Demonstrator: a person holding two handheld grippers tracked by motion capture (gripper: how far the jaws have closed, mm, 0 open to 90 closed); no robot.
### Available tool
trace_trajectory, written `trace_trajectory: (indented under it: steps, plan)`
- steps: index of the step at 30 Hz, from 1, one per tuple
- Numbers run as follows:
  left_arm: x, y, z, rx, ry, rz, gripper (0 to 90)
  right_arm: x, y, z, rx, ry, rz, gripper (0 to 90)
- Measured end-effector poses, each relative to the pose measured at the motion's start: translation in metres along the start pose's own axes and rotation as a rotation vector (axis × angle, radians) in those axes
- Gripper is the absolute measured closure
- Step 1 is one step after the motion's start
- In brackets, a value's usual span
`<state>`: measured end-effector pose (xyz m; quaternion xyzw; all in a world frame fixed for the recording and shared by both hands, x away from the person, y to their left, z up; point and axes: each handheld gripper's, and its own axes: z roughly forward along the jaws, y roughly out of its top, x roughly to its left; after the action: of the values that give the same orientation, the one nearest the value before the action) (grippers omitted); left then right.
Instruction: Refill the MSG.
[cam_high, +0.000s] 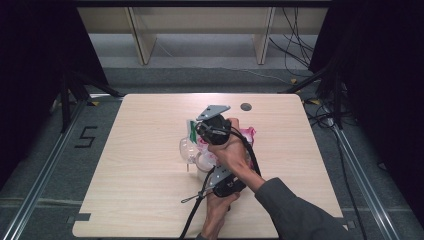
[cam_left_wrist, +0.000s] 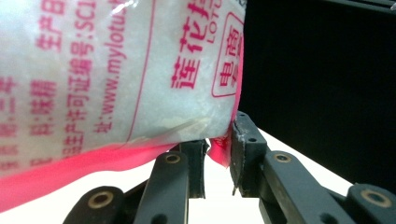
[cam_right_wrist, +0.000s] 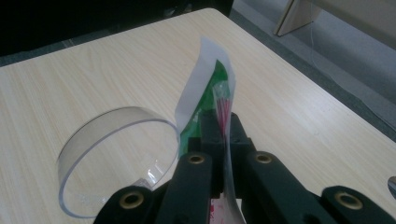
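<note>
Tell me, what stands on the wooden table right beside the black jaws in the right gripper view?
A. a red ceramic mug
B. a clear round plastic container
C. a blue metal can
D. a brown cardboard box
B: the clear round plastic container stands open-topped on the table, just left of the right gripper, whose jaws are shut on the sealed edge of a white and green plastic bag.

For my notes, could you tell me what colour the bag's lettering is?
Pink-red lettering on the bag, clearest in the left gripper view.

A pale wood-grain worktop (cam_high: 150, 165) stands on grey carpet (cam_high: 200, 75). Black curtains (cam_high: 40, 60) hang at both sides. Beyond are light wooden furniture legs (cam_high: 142, 37), loose cables (cam_high: 295, 35) and a floor mark "5" (cam_high: 86, 137).
</note>
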<state>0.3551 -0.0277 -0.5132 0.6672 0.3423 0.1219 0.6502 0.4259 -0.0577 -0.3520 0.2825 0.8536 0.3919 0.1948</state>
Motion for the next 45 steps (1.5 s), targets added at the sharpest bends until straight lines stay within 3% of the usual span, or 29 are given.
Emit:
trace_trajectory:
  steps: [1,2,4,8,9,12,13,15,19,20,21,22,29,30,32,36,39,45]
  plan:
    - [0.000,-0.001,0.000,0.008,0.007,-0.003,76.6,0.000,-0.001,0.000,-0.009,-0.002,0.007,90.0]
    - [0.000,-0.001,0.001,0.009,0.000,-0.002,76.6,-0.003,-0.001,-0.001,-0.021,0.005,-0.016,90.0]
    - [0.001,-0.002,0.001,0.017,0.005,-0.003,76.2,-0.003,-0.003,-0.005,-0.019,0.008,0.015,90.0]
    - [0.001,-0.004,0.000,0.043,0.026,-0.009,75.9,-0.010,-0.005,-0.008,-0.050,0.013,-0.002,90.0]
    - [0.002,-0.004,0.000,0.047,0.014,-0.006,75.8,-0.010,-0.006,-0.009,-0.062,0.005,0.003,90.0]
    - [0.002,-0.004,-0.001,0.071,0.037,-0.001,75.7,-0.014,-0.008,-0.013,-0.071,0.015,0.014,90.0]
    - [0.000,-0.005,0.001,0.032,0.032,-0.042,75.7,-0.014,-0.009,-0.013,-0.082,0.011,0.033,90.0]
    - [0.000,-0.006,0.001,0.022,0.031,-0.054,75.6,-0.016,-0.010,-0.016,-0.080,0.019,0.051,90.0]
    - [0.002,-0.008,0.000,0.041,0.041,-0.039,75.0,-0.018,-0.012,-0.019,-0.111,0.021,0.059,90.0]
    - [0.004,-0.008,-0.003,0.079,0.050,-0.008,74.9,-0.020,-0.013,-0.020,-0.114,0.025,0.053,90.0]
    - [0.004,-0.008,-0.003,0.069,0.046,-0.025,74.2,-0.021,-0.014,-0.021,-0.117,0.028,0.061,90.0]
    - [0.004,-0.009,-0.002,0.077,0.056,-0.013,74.0,-0.021,-0.016,-0.023,-0.114,0.037,0.096,90.0]
    - [0.005,-0.009,-0.004,0.077,0.054,-0.030,71.2,-0.027,-0.022,-0.034,-0.162,0.060,0.085,90.0]
    - [0.004,-0.008,-0.006,0.089,0.069,-0.026,70.9,-0.026,-0.023,-0.036,-0.166,0.063,0.121,90.0]
    - [0.004,-0.008,-0.006,0.083,0.068,-0.034,69.6,-0.028,-0.028,-0.041,-0.192,0.070,0.140,90.0]
    - [0.005,-0.010,-0.005,0.065,0.055,-0.052,68.8,-0.032,-0.034,-0.050,-0.220,0.092,0.153,90.0]
    - [0.005,-0.009,-0.007,0.081,0.059,-0.056,66.8,-0.033,-0.040,-0.054,-0.246,0.103,0.179,90.0]
    - [0.007,-0.008,-0.009,0.078,0.058,-0.071,59.5,-0.035,-0.045,-0.061,-0.293,0.126,0.162,90.0]
